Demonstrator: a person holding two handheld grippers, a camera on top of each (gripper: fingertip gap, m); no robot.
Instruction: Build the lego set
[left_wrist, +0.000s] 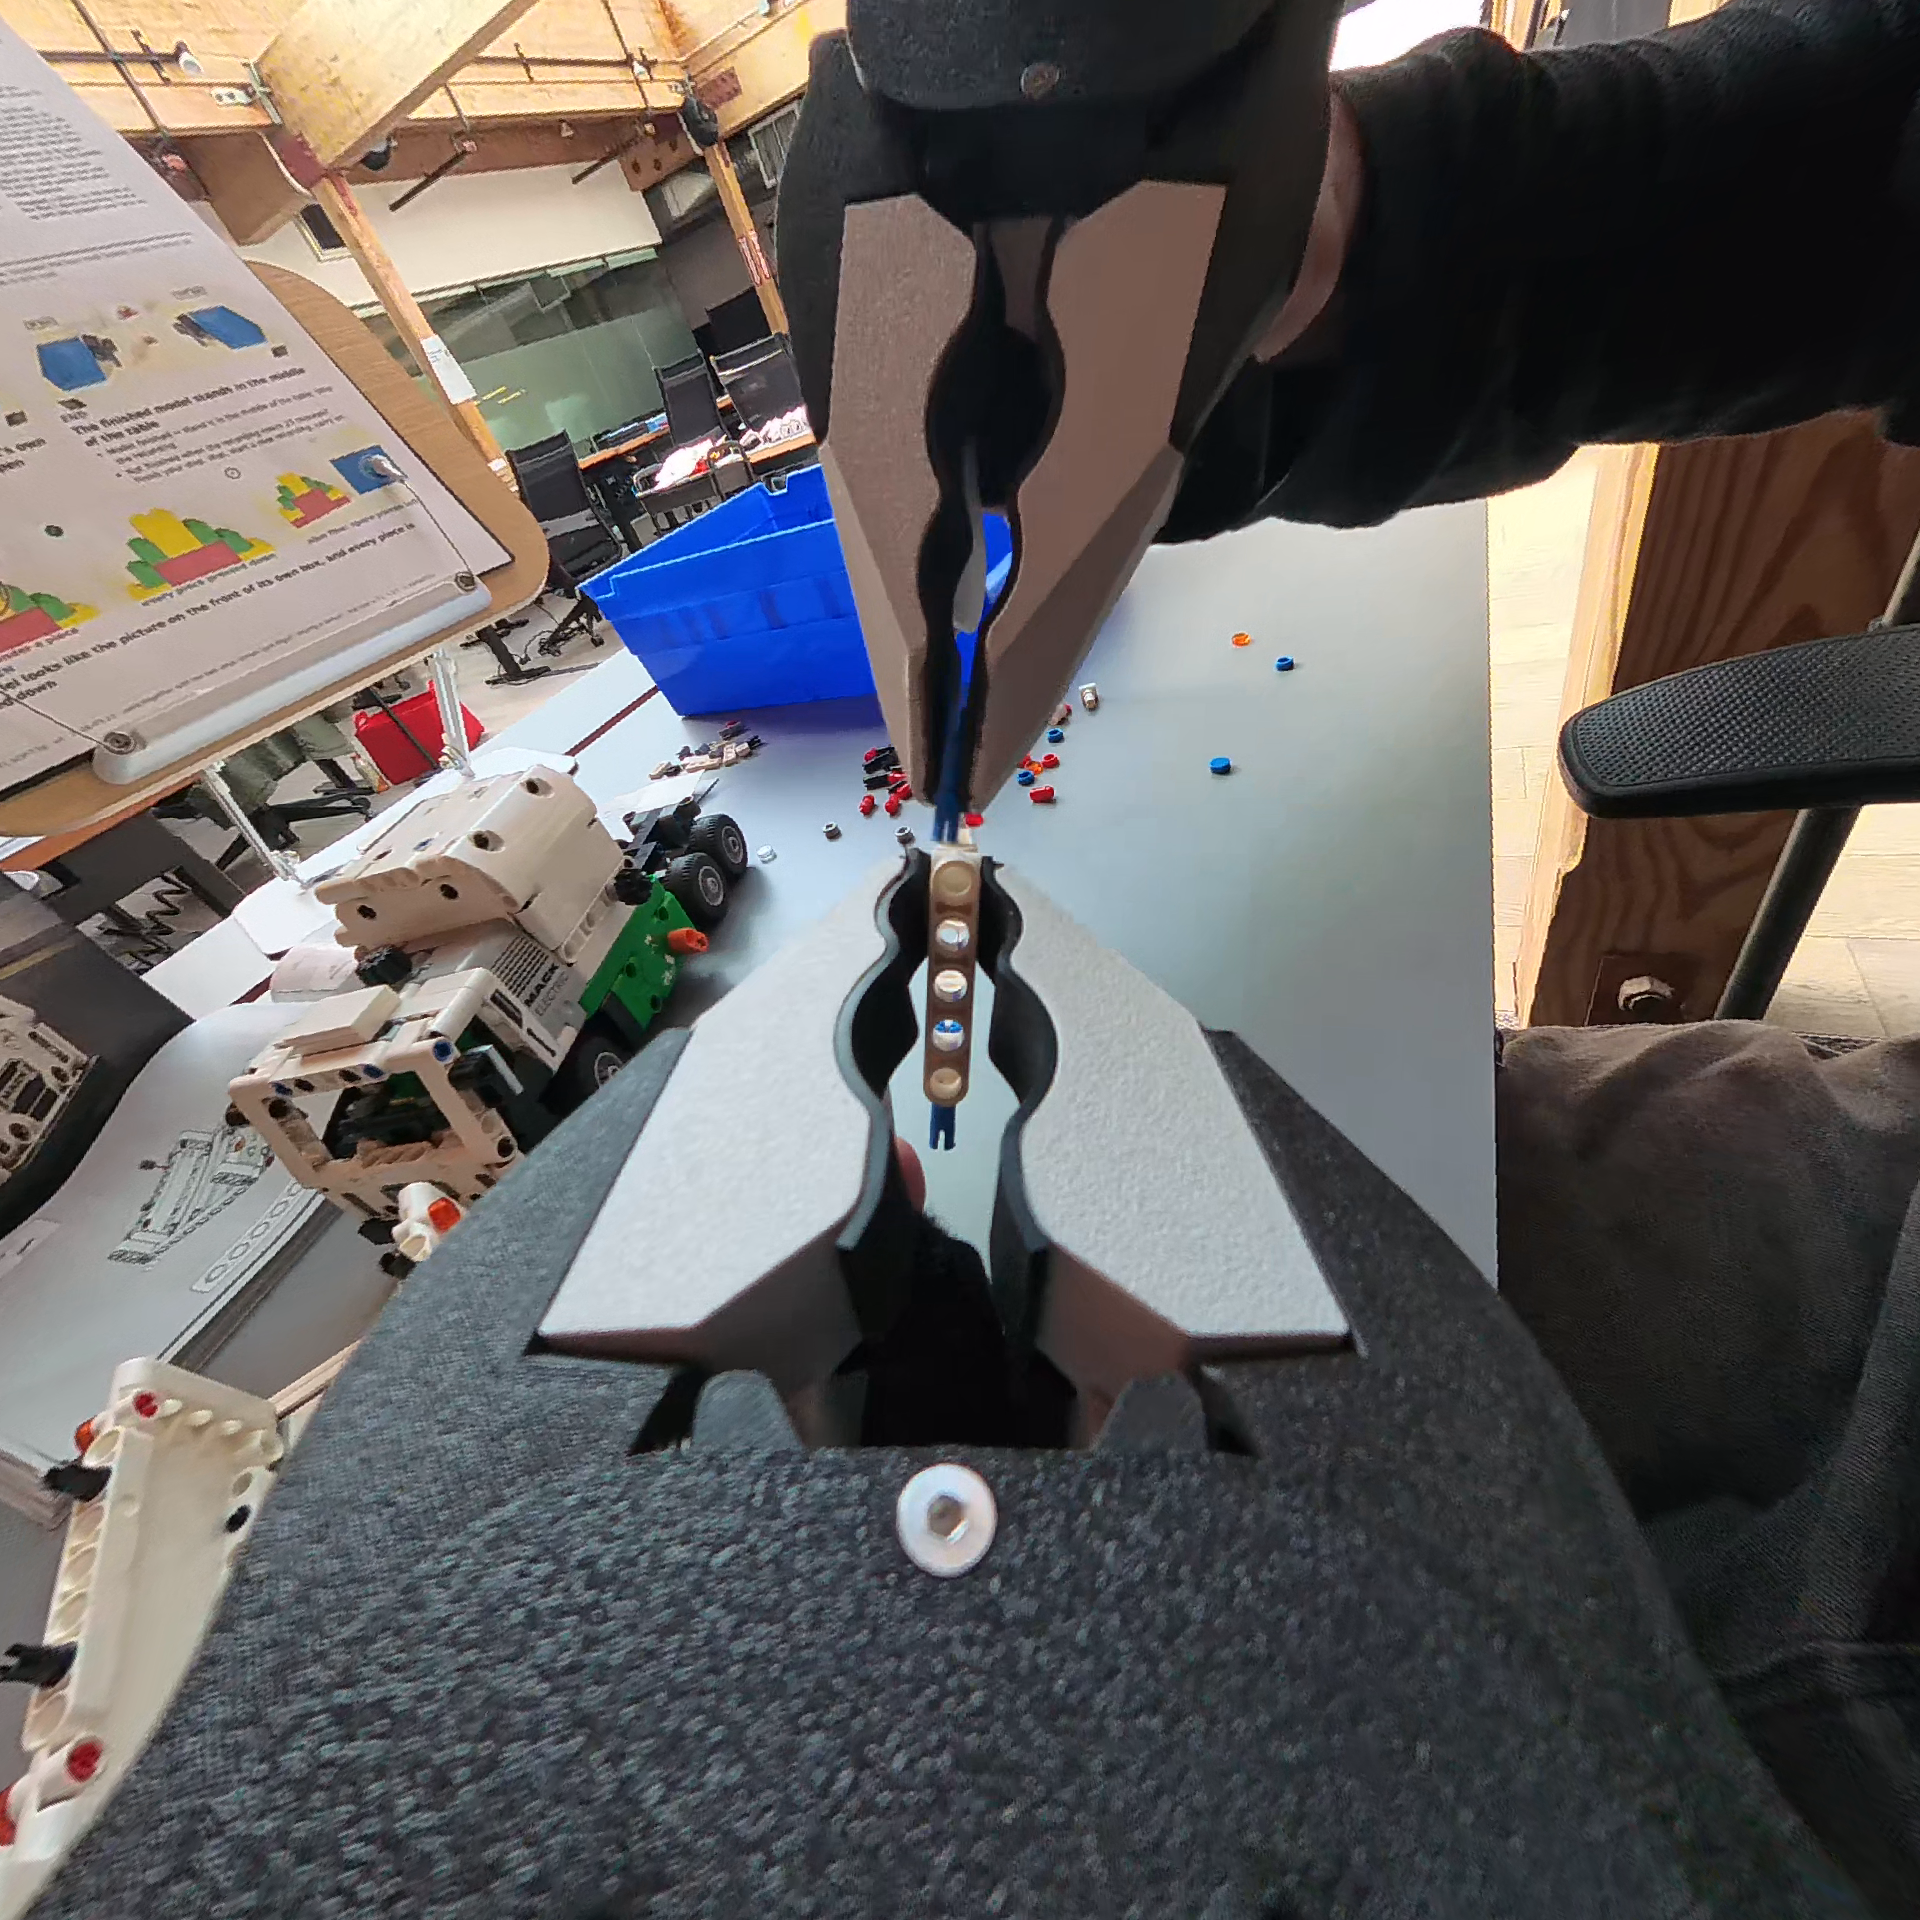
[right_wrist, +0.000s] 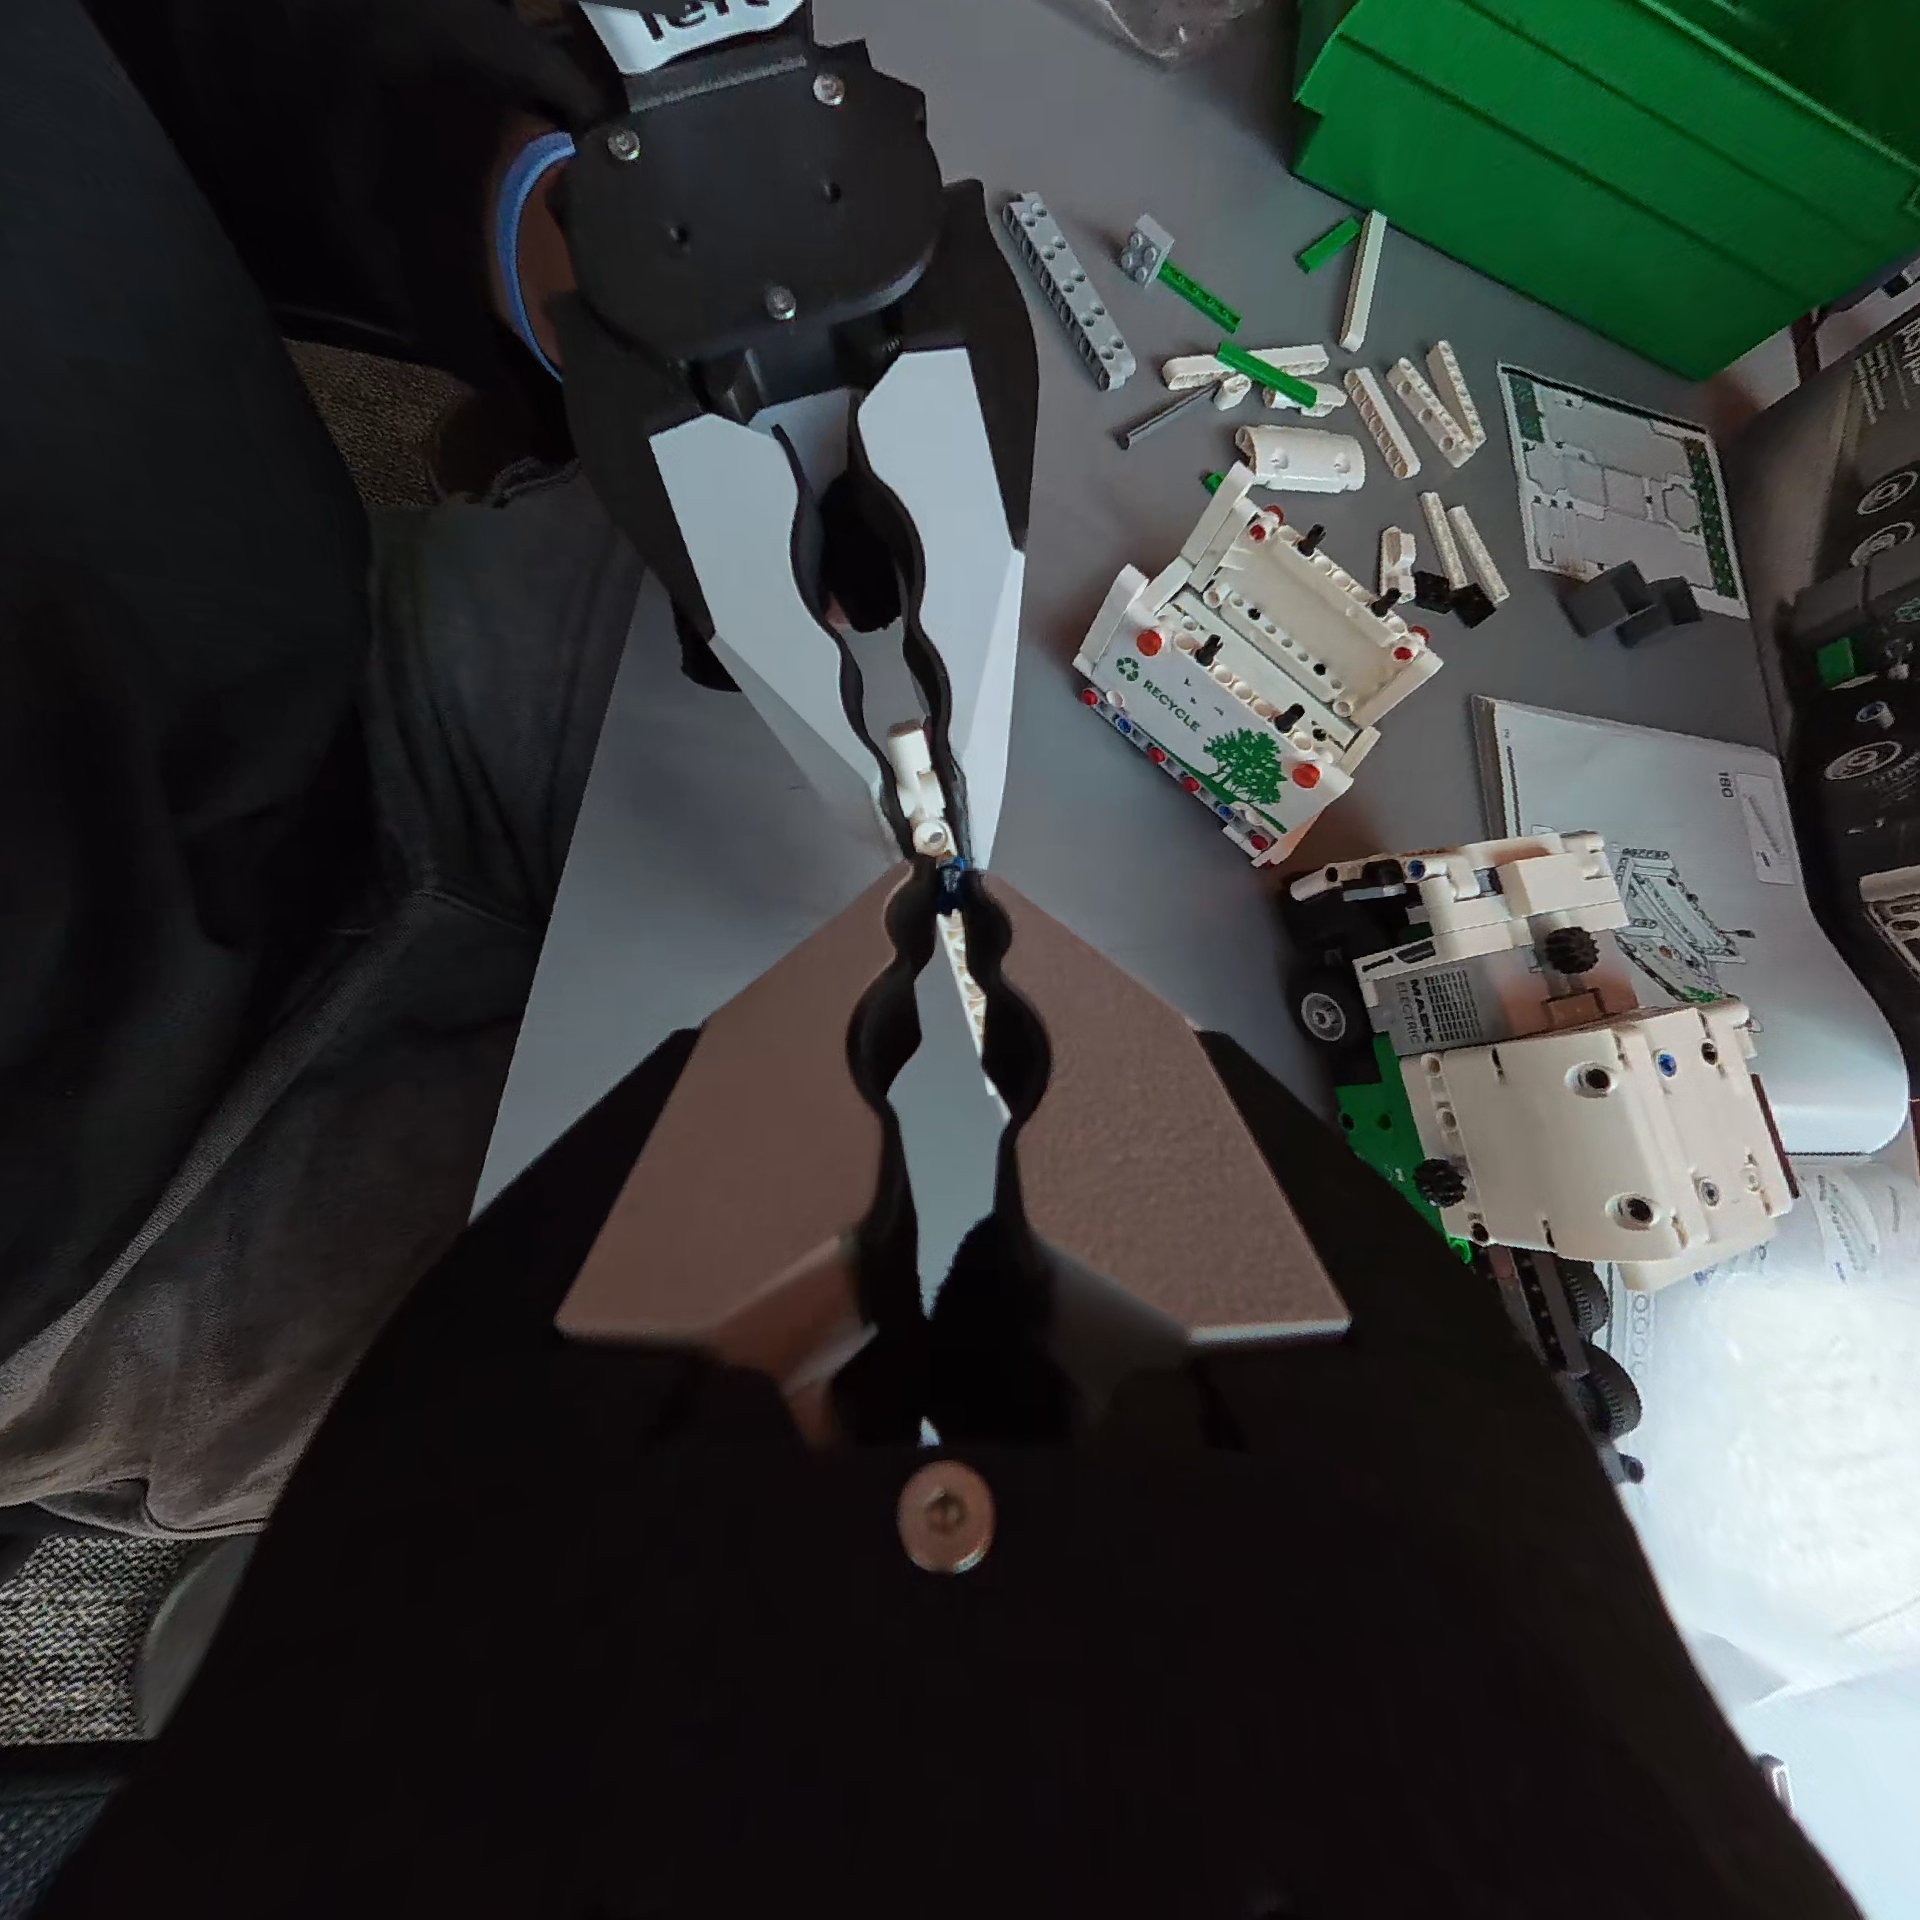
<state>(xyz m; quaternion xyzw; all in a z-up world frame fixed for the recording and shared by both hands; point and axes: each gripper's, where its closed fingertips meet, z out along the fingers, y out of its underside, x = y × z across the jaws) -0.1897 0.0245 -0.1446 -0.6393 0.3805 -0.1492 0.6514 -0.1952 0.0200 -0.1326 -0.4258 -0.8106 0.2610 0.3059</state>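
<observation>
In the left wrist view my left gripper (left_wrist: 940, 862) is shut on a short pale beam with a row of holes (left_wrist: 951, 977), held lengthwise between the jaws; a blue pin tip (left_wrist: 943, 1127) sticks out behind it. My right gripper (left_wrist: 943, 805) comes down from above, tip to tip with the left, shut on a slim blue pin (left_wrist: 948, 810) that touches the beam's front end. In the right wrist view my right gripper (right_wrist: 945, 883) pinches the blue pin (right_wrist: 952, 885) against the white beam (right_wrist: 914, 779) held by the left gripper (right_wrist: 925, 831). A white strip shows farther back between the right jaws.
A part-built white and green truck (left_wrist: 520, 935) (right_wrist: 1558, 1091) and a white box body (right_wrist: 1247, 686) stand on the grey table. Loose beams (right_wrist: 1382, 416), small pins (left_wrist: 1039, 769), a blue bin (left_wrist: 748, 603), a green bin (right_wrist: 1610, 156), an instruction booklet (right_wrist: 1621, 790) and a chair arm (left_wrist: 1745, 727) lie around. My left and right fingertips are right by each other.
</observation>
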